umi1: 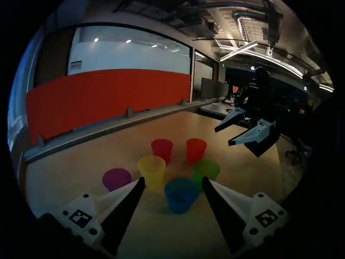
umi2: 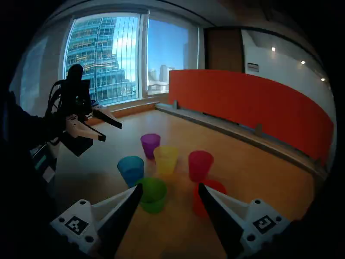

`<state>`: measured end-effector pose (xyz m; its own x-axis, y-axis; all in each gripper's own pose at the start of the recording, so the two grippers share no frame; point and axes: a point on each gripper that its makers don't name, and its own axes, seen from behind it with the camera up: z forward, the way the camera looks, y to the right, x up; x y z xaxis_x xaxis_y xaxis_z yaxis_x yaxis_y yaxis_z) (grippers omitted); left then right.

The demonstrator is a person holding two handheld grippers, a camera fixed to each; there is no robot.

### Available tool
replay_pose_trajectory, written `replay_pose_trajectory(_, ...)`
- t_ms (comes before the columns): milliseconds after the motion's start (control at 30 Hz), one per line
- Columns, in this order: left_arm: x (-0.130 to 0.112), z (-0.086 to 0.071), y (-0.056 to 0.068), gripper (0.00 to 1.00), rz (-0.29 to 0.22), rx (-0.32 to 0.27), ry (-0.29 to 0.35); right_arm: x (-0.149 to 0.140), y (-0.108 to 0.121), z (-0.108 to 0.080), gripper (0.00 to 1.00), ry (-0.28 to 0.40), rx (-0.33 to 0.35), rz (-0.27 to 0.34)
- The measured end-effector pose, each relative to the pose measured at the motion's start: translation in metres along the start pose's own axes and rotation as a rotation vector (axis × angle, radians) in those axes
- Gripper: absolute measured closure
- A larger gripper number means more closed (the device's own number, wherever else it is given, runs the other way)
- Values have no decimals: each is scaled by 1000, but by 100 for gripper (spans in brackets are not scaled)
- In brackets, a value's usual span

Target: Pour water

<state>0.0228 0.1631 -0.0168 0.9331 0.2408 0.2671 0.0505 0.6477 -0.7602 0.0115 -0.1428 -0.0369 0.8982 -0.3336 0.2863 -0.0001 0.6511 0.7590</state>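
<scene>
In the left gripper view, my left gripper (umi1: 172,182) hangs low over the wooden table (umi1: 241,172), its two fingers spread wide with nothing between them. Just past their tips stands the blue cup (umi1: 181,196), the nearest of six plastic cups in a loose cluster. Behind it are the yellow cup (umi1: 152,170) and the green cup (umi1: 206,169), with the purple cup (umi1: 116,178) off to one side. Farther back, the crimson cup (umi1: 162,149) and the orange cup (umi1: 196,150) stand side by side.

My right gripper (umi2: 169,186) faces the same cluster from the other side, its fingers also apart and empty. In its view the green cup sits just beyond the fingertips and the orange cup is partly hidden behind one finger. All the cups stand upright. From these angles I cannot tell whether any of them holds water.

Both grippers are held above the table, well apart, with the cups between them. Beyond the table run an orange partition (umi1: 108,99) and a window (umi2: 108,60).
</scene>
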Motion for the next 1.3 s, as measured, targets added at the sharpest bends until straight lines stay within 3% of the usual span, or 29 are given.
replay_pose_trajectory(600,-56,26,15,1,21,-46,-131,-45,-12,17,1,-77,39,-17)
replay_pose_trajectory(1300,-75,48,15,1,23,-70,-197,-60,-32,51,1,-121,99,-53)
